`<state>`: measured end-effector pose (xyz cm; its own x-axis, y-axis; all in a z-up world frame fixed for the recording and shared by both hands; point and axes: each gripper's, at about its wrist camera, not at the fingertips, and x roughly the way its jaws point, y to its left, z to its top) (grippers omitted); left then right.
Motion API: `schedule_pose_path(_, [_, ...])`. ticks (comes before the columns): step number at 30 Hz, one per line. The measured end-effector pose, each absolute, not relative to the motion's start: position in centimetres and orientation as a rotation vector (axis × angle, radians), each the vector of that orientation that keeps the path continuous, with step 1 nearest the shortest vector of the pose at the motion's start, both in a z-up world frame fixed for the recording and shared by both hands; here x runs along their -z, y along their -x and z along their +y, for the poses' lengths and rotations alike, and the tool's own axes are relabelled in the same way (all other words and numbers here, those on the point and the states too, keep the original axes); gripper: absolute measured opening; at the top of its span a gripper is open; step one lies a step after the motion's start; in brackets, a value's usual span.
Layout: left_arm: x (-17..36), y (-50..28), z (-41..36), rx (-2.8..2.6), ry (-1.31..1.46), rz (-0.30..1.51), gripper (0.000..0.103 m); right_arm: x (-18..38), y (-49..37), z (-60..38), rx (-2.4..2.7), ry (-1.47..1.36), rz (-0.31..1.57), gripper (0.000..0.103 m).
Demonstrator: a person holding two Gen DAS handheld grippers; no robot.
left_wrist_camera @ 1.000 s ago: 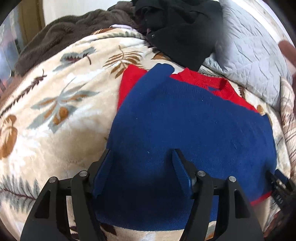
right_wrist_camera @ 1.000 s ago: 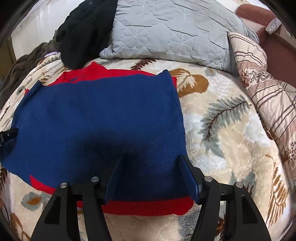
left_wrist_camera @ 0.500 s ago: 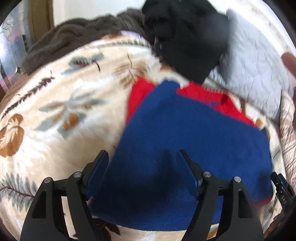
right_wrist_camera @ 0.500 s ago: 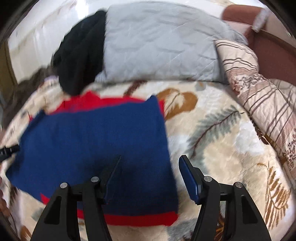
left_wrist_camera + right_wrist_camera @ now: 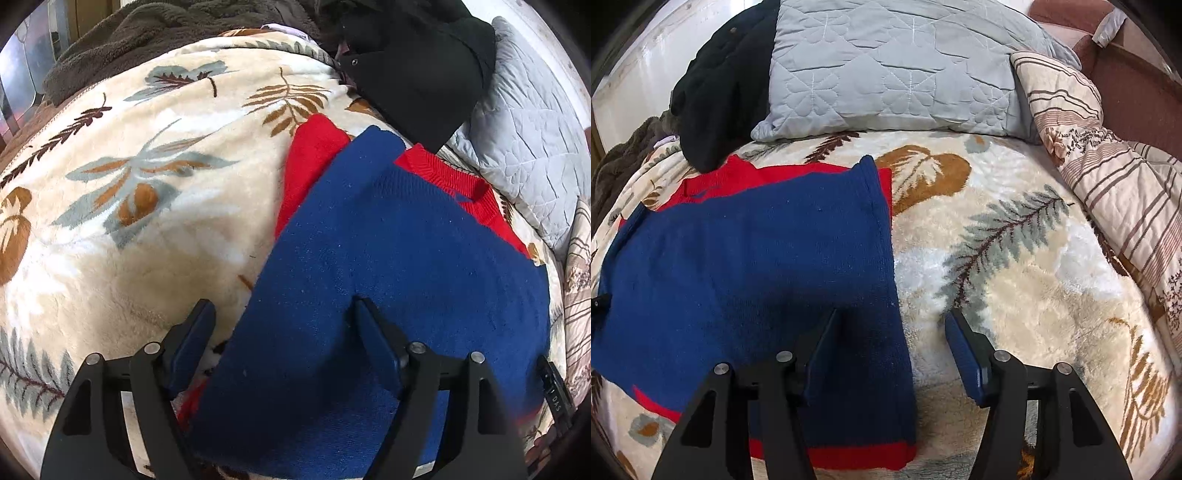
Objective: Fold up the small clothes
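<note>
Grippers straddling the sweater's side edges

Left gripper [image 5: 282, 328], jaws opening, brackets the left edge; right gripper [image 5: 890, 339], jaws closing, brackets the right edge. Neither pinches the blue sweater [image 5: 746, 266], lying flat across the bed [image 5: 1015, 295] between them.

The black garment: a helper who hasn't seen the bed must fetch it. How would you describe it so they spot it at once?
On the leaf-patterned blanket, look to the far end by the grey quilted pillow. The black garment lies heaped against the pillow's left side, just beyond the red-and-blue sweater. It is the only black thing there.
</note>
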<state>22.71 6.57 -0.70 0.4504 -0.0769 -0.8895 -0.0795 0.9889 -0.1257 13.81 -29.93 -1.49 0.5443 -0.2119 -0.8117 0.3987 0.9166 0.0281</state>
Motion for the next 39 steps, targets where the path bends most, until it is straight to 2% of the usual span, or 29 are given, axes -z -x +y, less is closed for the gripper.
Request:
schedule_pose_path(5, [0.6,-22.8,6.9,-0.001,0.172,1.107,0.078,1.5,-13.7,-30.0,0.364,-0.225,0.926,0.061])
schedule_pose_path(11, [-2.1,-23.4,6.1,0.075,0.166,1.027,0.078,1.2,-13.8,-30.1,0.37,-0.238,0.908,0.061])
schedule_pose_path(19, [0.2,-31.2,3.0,0.016,-0.008,1.115,0.078,1.3,-14.7,-31.1,0.37,-0.303,0.882,0.061])
schedule_pose_path(22, [-0.1,-34.2,6.2,-0.087,0.13,1.112,0.078,1.1,-14.9,-31.1,0.369,-0.301,0.867,0.061])
schedule_pose_path(25, [0.9,-35.8,9.7,-0.082,0.337,1.198,0.078,0.7,-14.9,-31.3,0.368,-0.31,0.831,0.061])
schedule_pose_path(28, [0.2,-35.1,9.6,-0.092,0.278,1.16,0.079,1.4,-15.5,-31.5,0.333,-0.333,0.853,0.061])
schedule_pose_path(30, [0.6,-34.8,8.8,-0.118,0.167,1.145,0.087,2.8,-15.9,-31.8,0.304,-0.367,0.894,0.059])
schedule_pose_path(36, [-0.8,-29.9,9.4,0.014,0.321,1.15,0.086,0.0,-14.3,-32.5,0.317,-0.396,0.759,0.056])
schedule_pose_path(39, [0.4,-27.3,8.3,0.019,0.25,1.167,0.086,2.8,-15.9,-31.9,0.259,-0.398,0.909,0.052])
